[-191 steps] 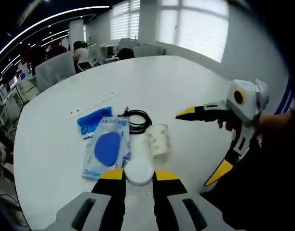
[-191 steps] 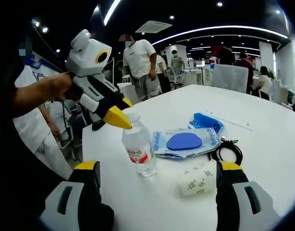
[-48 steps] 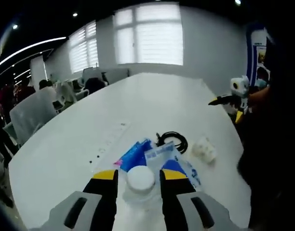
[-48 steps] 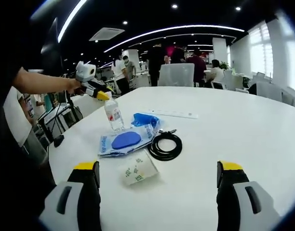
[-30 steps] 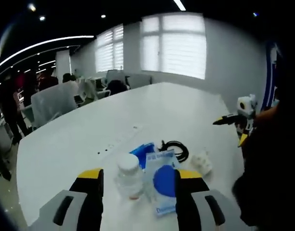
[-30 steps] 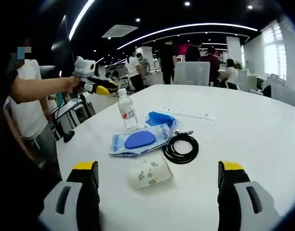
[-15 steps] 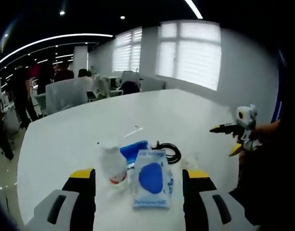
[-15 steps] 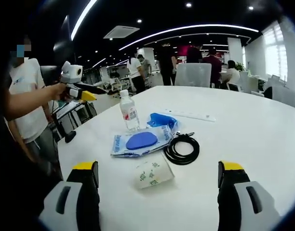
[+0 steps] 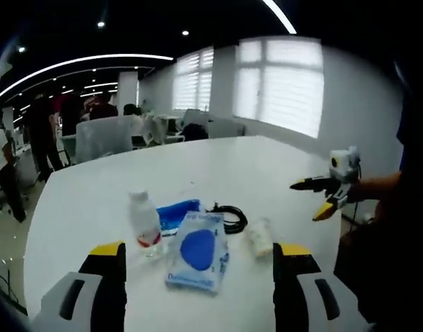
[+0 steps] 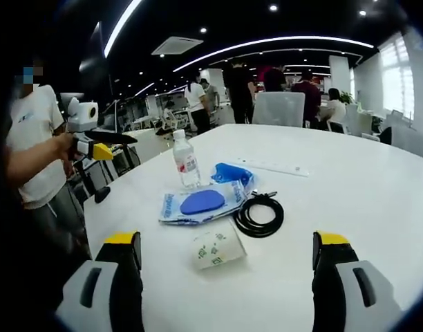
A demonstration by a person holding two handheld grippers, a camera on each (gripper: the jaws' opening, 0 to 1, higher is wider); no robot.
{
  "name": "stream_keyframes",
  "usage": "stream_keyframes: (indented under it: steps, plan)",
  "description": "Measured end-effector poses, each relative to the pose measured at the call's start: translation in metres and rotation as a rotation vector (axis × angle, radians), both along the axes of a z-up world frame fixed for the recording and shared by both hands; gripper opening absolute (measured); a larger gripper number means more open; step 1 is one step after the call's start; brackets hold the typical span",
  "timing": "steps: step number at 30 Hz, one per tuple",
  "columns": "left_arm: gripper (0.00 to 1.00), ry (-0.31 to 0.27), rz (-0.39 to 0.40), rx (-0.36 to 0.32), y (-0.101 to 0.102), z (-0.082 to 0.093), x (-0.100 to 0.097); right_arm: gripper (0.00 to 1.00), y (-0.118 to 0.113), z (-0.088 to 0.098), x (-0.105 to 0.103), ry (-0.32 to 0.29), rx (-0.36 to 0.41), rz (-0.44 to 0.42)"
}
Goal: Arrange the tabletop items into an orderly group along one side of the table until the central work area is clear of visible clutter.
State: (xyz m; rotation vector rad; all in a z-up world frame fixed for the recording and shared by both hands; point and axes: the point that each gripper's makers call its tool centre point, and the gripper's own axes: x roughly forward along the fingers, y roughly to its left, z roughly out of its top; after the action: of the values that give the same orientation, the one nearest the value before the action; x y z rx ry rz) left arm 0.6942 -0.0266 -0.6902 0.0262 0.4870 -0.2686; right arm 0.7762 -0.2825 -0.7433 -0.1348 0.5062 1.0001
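White table (image 10: 377, 200), blue pouch (image 10: 230, 171) half-hidden under packet (image 10: 200, 203)

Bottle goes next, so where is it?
In the right gripper view the water bottle stands upright left of centre, just behind the blue packets.

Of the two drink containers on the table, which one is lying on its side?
The paper cup, lying tipped over near the coiled black cable. The water bottle stands upright beyond the blue packet.
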Motion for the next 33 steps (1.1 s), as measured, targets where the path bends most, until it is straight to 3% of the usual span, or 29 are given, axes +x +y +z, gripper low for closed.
stream_keyframes:
  steps: [6,14,21,33]
  plan:
    - [0.92,0.017,0.015,-0.002,-0.012,-0.011,-0.016,1.0,-0.008,0.004,0.001,-0.006,0.003,-0.013]
    - [1.0,0.01,0.046,-0.008,-0.026,-0.014,-0.02,1.0,-0.011,0.01,-0.001,-0.014,-0.005,-0.006]
    - [1.0,-0.003,0.051,-0.025,-0.043,-0.011,-0.025,1.0,-0.011,0.007,-0.007,-0.016,-0.025,0.008]
    - [1.0,0.009,0.057,-0.033,-0.045,-0.015,-0.035,1.0,-0.007,0.01,-0.009,-0.023,-0.028,0.027]
